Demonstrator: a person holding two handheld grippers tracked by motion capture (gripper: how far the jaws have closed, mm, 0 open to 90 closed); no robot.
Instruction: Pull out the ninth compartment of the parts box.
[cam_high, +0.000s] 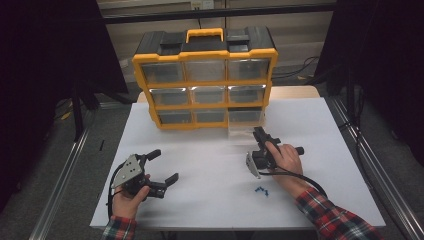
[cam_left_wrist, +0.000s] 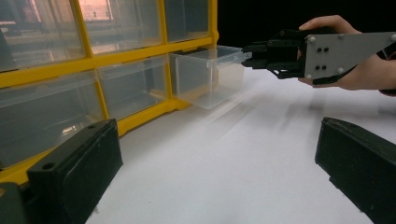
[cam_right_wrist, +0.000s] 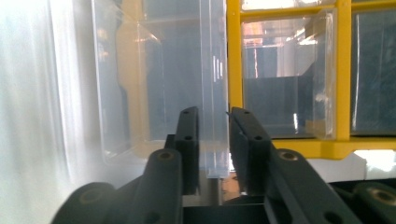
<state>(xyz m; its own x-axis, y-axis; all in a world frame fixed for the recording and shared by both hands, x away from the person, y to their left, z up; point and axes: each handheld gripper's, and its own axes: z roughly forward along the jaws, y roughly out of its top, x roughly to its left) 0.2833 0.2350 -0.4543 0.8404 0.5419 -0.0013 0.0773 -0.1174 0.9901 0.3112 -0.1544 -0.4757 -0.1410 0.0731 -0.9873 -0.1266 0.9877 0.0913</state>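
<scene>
A yellow and black organizer (cam_high: 205, 54) with clear drawers stands at the back of the white table (cam_high: 210, 210). Its bottom right drawer (cam_high: 241, 132) is pulled out onto the table and looks empty in the left gripper view (cam_left_wrist: 208, 77). My right gripper (cam_high: 258, 133) points at that drawer, and its jaws (cam_right_wrist: 214, 116) stand narrowly apart on either side of the drawer's clear front lip (cam_right_wrist: 215, 93). I see thin gaps beside the lip, so the pads do not press on it. My left gripper (cam_high: 163, 166) rests at the front left, open wide and holding nothing.
A few small blue parts (cam_high: 261, 190) lie on the table near the right forearm. The organizer's other drawers (cam_left_wrist: 93, 60) are pushed in. Dark curtains and metal rails flank the table.
</scene>
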